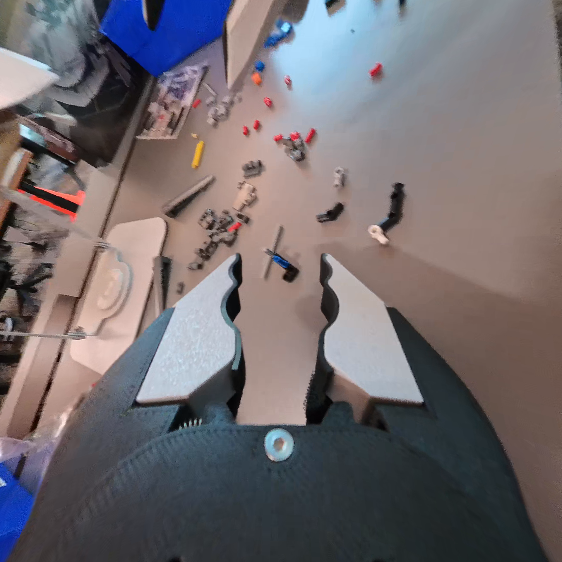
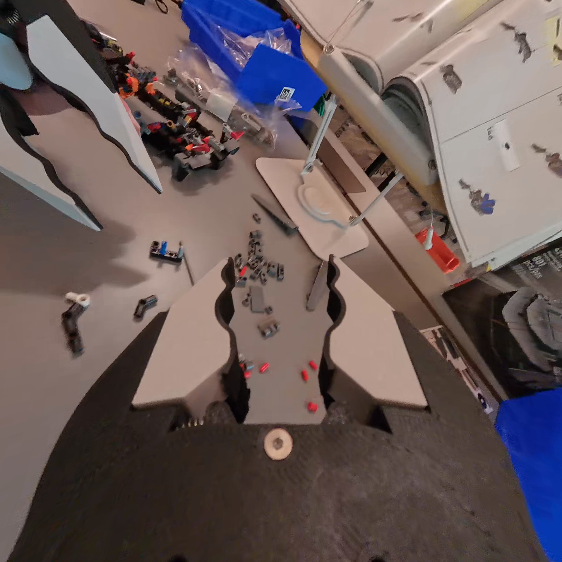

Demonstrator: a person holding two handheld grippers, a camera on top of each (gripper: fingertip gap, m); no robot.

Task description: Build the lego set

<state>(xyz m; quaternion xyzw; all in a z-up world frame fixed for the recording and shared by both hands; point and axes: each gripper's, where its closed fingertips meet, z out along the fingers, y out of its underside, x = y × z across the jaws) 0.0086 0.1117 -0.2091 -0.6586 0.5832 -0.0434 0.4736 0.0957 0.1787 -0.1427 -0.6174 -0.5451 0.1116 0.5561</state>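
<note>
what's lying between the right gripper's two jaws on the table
In the right wrist view, the open right gripper holds nothing; on the table between its jaws lie a cluster of small dark grey pieces, a flat grey plate and red pins.

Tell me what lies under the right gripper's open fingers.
Under the right gripper: loose grey pieces, a flat grey plate and red pins on the table. The fingers cover whatever lies beneath them.

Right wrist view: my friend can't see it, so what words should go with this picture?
The right gripper, open and holding nothing, hovers over a table scattered with small grey pieces and red pegs. The left gripper, also open, shows upper left.
</note>
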